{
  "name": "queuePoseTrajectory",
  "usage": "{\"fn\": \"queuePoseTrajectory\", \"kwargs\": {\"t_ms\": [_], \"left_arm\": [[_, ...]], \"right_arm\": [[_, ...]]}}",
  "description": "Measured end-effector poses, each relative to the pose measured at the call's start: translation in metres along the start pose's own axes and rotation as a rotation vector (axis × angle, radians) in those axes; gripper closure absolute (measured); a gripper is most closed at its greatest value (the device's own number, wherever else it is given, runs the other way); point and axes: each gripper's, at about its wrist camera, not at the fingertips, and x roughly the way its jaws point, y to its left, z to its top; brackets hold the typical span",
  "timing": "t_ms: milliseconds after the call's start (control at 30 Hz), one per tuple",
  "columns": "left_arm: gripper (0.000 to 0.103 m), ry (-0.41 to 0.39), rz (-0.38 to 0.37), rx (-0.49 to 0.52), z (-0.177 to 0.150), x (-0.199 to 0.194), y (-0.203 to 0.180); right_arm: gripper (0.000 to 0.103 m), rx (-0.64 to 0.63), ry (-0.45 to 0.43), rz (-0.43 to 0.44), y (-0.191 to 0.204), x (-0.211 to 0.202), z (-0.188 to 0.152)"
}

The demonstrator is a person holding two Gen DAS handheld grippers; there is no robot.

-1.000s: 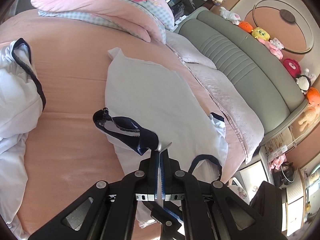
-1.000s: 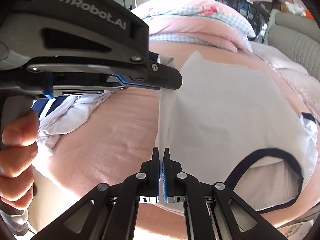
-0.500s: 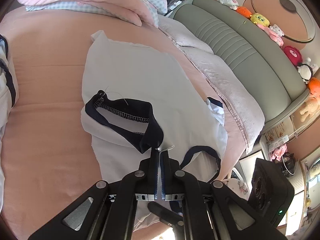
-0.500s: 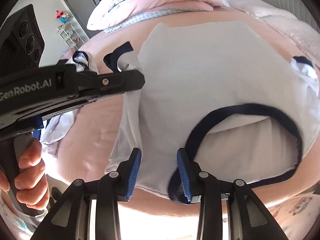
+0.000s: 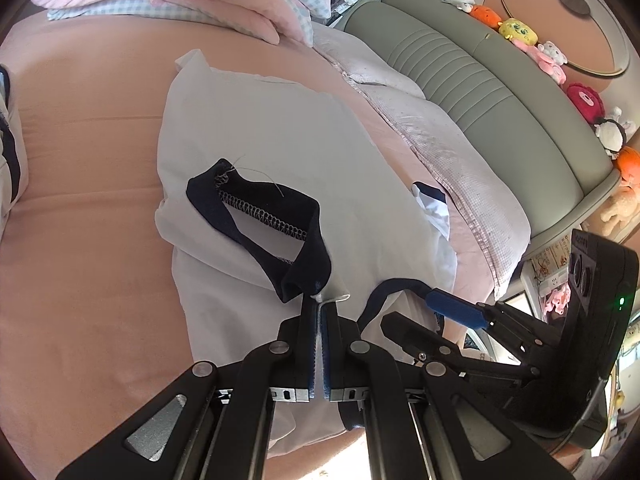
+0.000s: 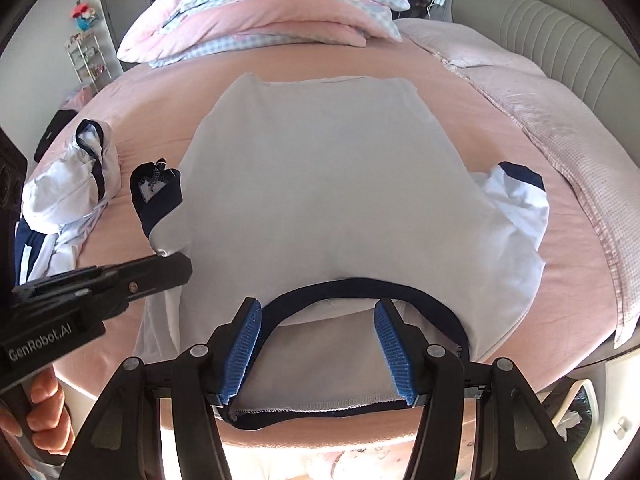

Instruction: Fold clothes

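A round bed (image 6: 132,280) covered in a peach-pink sheet fills both views, with folded pink and checked quilts (image 6: 280,12) stacked at its far side, a grey-green padded headboard (image 5: 500,120) curving along the right, and a row of plush toys (image 5: 532,44) on the ledge behind it. The white T-shirt (image 6: 328,184) with navy trim lies spread in the middle of the bed, its long axis running away from the cameras: navy neckline (image 6: 360,286) at the near edge, hem toward the quilts. The left gripper (image 5: 319,304) is clamped on the shirt's left sleeve, folded inward over the body. The right gripper (image 6: 318,312) has just been opening; its jaws stand apart over the neckline, pressing nothing. A crumpled pile of white clothes (image 6: 68,200) lies at the left.
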Motion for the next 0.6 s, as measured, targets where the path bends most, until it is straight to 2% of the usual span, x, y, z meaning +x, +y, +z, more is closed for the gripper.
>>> {"fn": "queuePoseTrajectory", "kwargs": {"t_ms": [267, 400, 600], "left_arm": [[0.101, 0.003, -0.014, -0.029, -0.006, 0.006, 0.003], [0.101, 0.004, 0.003, -0.022, -0.009, 0.008, 0.002], [0.101, -0.016, 0.005, -0.035, -0.014, 0.006, 0.003]], "right_arm": [[0.044, 0.098, 0.052, 0.215, -0.007, 0.006, 0.018], [0.044, 0.063, 0.049, 0.218, 0.006, 0.005, 0.022], [0.044, 0.032, 0.082, 0.275, 0.027, 0.015, 0.032]]}}
